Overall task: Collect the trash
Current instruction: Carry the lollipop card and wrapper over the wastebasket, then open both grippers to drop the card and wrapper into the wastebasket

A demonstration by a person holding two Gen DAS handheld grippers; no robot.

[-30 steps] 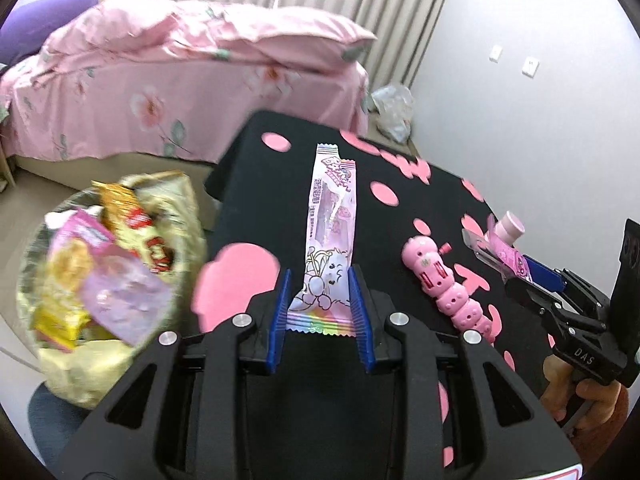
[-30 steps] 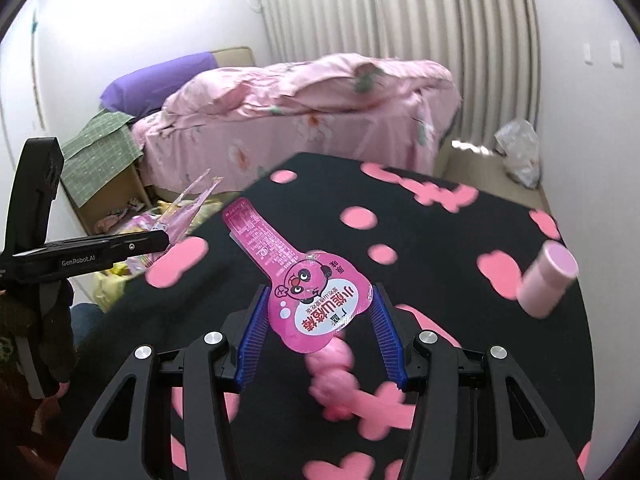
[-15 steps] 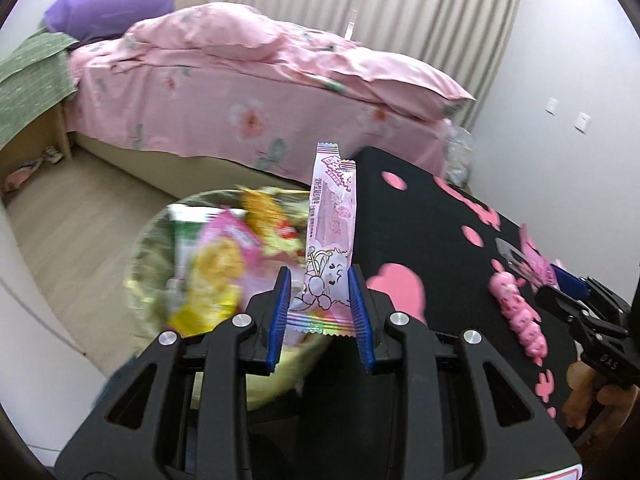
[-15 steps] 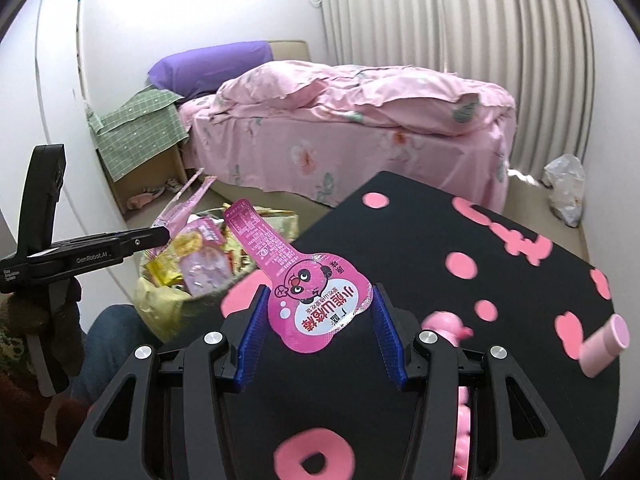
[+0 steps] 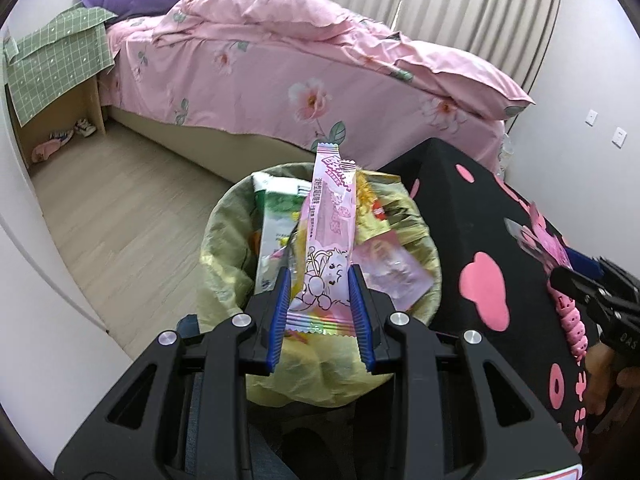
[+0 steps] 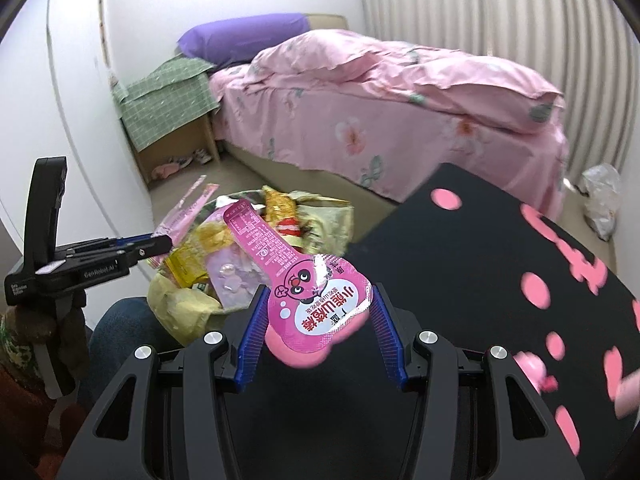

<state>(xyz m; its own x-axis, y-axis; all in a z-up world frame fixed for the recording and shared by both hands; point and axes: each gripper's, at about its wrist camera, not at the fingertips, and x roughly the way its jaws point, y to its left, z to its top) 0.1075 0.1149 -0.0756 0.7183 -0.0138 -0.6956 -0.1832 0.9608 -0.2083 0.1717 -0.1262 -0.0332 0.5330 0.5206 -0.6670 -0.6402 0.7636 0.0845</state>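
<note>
Wrapper (image 5: 329,240), long, pale pink, stands upright, clamped in left claw (image 5: 320,312) over full bin (image 5: 224,248), frame centre. Right claw (image 6: 320,332) grips magenta pouch (image 6: 316,300), angled downward.

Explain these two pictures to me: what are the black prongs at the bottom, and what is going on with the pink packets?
There is no robot here. A person holds a hand-operated claw in each hand, and each picture comes from a wide-angle camera mounted on one claw, looking out along its two blue-padded fingers.

In the left view, the left claw grips a long pale pink wrapper over a trash bin lined with a yellowish bag and full of wrappers.

In the right view, the right claw grips a bright pink cartoon-face packet near the edge of the black table with pink shapes. The left claw appears at that picture's left side. The bed is only background.
</note>
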